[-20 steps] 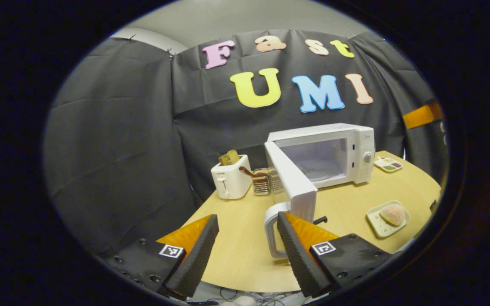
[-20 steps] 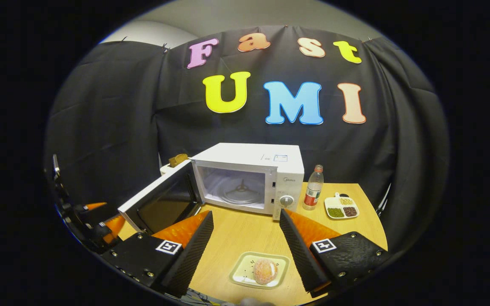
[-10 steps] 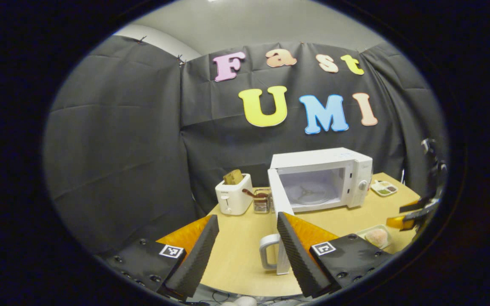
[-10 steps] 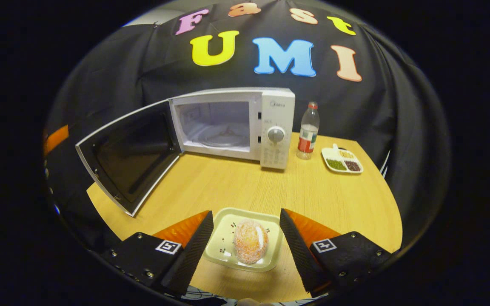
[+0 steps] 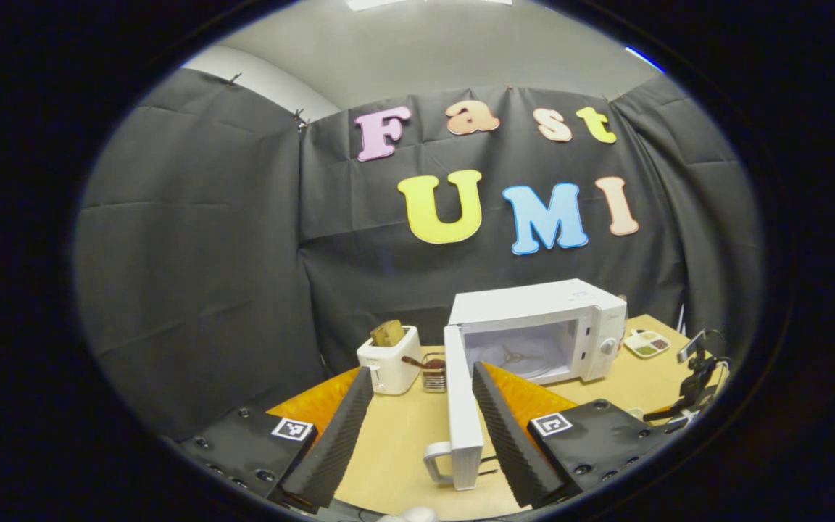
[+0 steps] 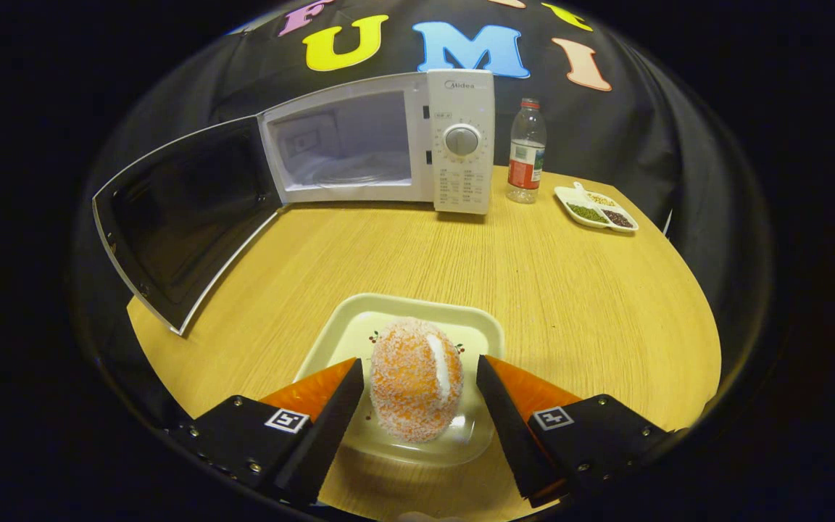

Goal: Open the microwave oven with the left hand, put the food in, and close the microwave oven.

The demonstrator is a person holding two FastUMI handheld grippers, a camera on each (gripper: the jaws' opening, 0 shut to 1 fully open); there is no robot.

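Note:
The white microwave (image 6: 454, 138) stands at the back of the table with its door (image 6: 185, 210) swung wide to the left and the cavity bare. An orange sugar-crusted bun (image 6: 414, 377) sits on a pale plate (image 6: 359, 326) near the front edge. My right gripper (image 6: 419, 366) is open, low over the plate, one finger on each side of the bun with small gaps. In the left gripper view the microwave (image 5: 533, 330) is farther off and its door (image 5: 461, 413) is edge-on, handle (image 5: 438, 460) low. My left gripper (image 5: 417, 380) is open and holds nothing.
A water bottle (image 6: 526, 152) and a divided dish of grains (image 6: 595, 210) stand right of the microwave. A white toaster (image 5: 388, 359) with bread and a small rack (image 5: 433, 370) sit left of it. The round wooden table (image 6: 570, 290) ends close behind the plate.
The right gripper came down and forward to the plate, so the bun now lies between its fingers. The left gripper drew back from the open door.

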